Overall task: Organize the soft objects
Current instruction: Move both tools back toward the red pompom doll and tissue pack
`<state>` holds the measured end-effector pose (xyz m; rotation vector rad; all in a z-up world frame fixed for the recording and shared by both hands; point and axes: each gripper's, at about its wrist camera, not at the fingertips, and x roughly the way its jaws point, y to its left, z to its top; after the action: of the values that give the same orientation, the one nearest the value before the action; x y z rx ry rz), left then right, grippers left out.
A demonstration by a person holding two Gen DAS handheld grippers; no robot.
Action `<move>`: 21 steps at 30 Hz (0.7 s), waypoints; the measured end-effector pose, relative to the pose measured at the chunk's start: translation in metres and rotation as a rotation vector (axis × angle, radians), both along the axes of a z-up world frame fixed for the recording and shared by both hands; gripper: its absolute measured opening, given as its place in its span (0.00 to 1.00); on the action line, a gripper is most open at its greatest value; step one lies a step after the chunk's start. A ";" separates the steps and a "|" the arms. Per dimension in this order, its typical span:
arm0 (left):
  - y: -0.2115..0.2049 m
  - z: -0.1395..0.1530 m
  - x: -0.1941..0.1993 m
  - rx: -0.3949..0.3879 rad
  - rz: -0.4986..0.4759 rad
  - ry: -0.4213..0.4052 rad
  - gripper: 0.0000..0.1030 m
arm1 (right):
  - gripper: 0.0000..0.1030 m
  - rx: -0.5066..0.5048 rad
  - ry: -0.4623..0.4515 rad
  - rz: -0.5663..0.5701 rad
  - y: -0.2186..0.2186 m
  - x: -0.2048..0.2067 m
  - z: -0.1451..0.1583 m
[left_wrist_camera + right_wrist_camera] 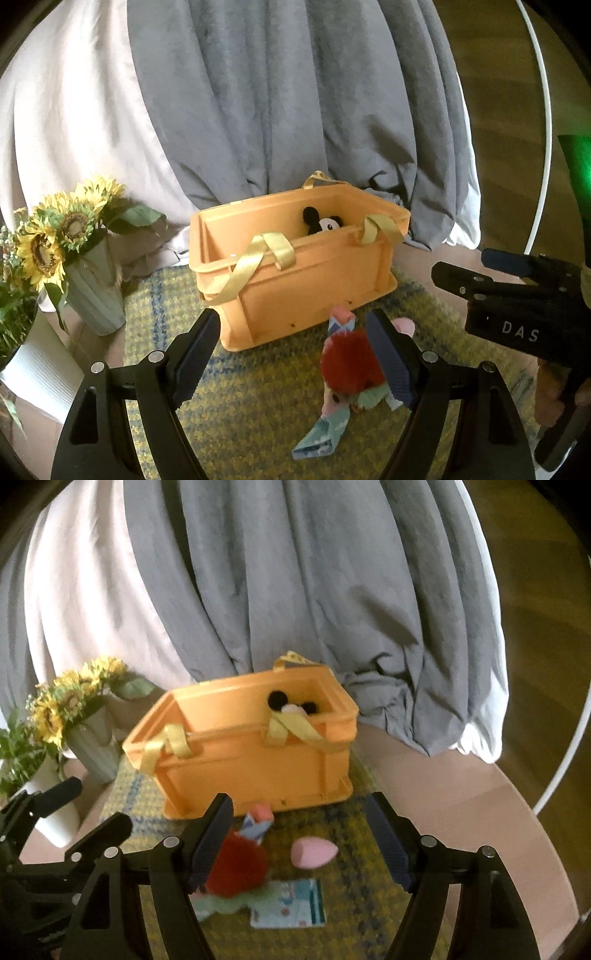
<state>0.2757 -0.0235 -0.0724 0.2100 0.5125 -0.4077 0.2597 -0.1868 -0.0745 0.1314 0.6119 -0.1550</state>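
Left wrist view: left gripper (295, 354) jaws apart, empty, over one red-haired doll (351, 373) on woven mat (258, 398). One orange bin (295, 273) behind, one black-eared plush (323, 221) inside. One sunflower vase (94, 291) left.

Right wrist view: right gripper (301, 843) jaws apart, empty. One pink sponge (313, 852) between doll and right finger; one folded cloth (288, 904) beside doll.

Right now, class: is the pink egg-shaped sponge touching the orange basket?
Apart. The right wrist view shows woven mat between the sponge and the basket.
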 end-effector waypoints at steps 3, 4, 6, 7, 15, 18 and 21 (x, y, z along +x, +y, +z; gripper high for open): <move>-0.001 -0.008 -0.004 0.016 -0.027 -0.002 0.78 | 0.73 -0.010 0.024 -0.016 0.001 -0.005 -0.008; 0.000 -0.010 -0.005 0.019 -0.033 -0.001 0.78 | 0.73 -0.009 0.031 -0.018 0.002 -0.006 -0.010; 0.001 -0.015 -0.004 0.026 -0.053 0.009 0.78 | 0.73 -0.009 0.048 -0.024 0.004 -0.009 -0.016; 0.001 -0.017 -0.004 0.029 -0.061 0.012 0.78 | 0.73 -0.009 0.055 -0.026 0.005 -0.010 -0.018; 0.002 -0.038 0.005 0.066 -0.149 0.047 0.78 | 0.73 0.019 0.141 -0.040 0.017 -0.019 -0.047; 0.002 -0.046 0.011 0.075 -0.181 0.073 0.78 | 0.73 0.018 0.176 -0.046 0.022 -0.020 -0.058; 0.000 -0.053 0.016 0.078 -0.211 0.097 0.78 | 0.73 0.039 0.210 -0.048 0.024 -0.020 -0.070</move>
<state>0.2915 -0.0240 -0.1252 0.3222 0.6046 -0.6065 0.2398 -0.1626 -0.1443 0.1686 0.8215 -0.2049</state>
